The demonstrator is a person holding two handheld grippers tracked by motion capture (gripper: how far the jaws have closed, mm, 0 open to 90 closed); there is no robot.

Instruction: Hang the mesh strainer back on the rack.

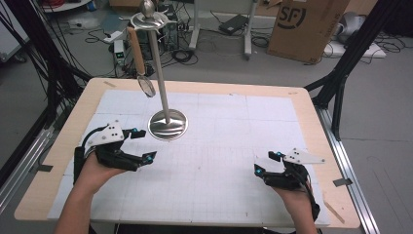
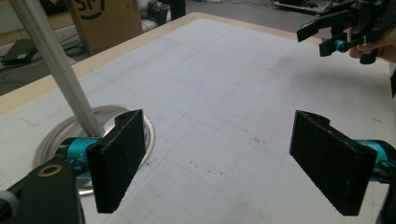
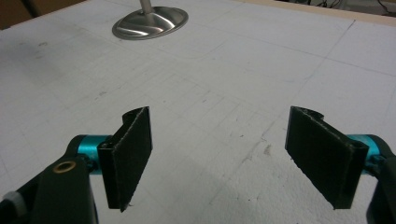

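Two hand-held grippers are seen poised over a white gridded counter (image 1: 229,146), each with its fingers spread wide and nothing held between them. A polished metal stand (image 1: 167,124) rises just ahead of the left gripper (image 1: 144,144), its round base lying flat on the counter close beside the left-hand finger (image 2: 116,163) in the left gripper view; well ahead of the right gripper (image 1: 267,162), the same base is seen far beyond the fingertips. From a hook at the stand's top a wooden-handled magnifying glass (image 1: 140,61) is hung, high above and beyond the left fingers, its lens at the bottom. The stand is judged rigid and bottom-heavy but tall, so it could be tipped by a sideways pull; its smooth pole looks slippery. The magnifying glass is judged light, with a fragile lens, and is best taken by the wooden handle, where the padded fingers would bite well, and lifted clear of the hook rather than tugged.
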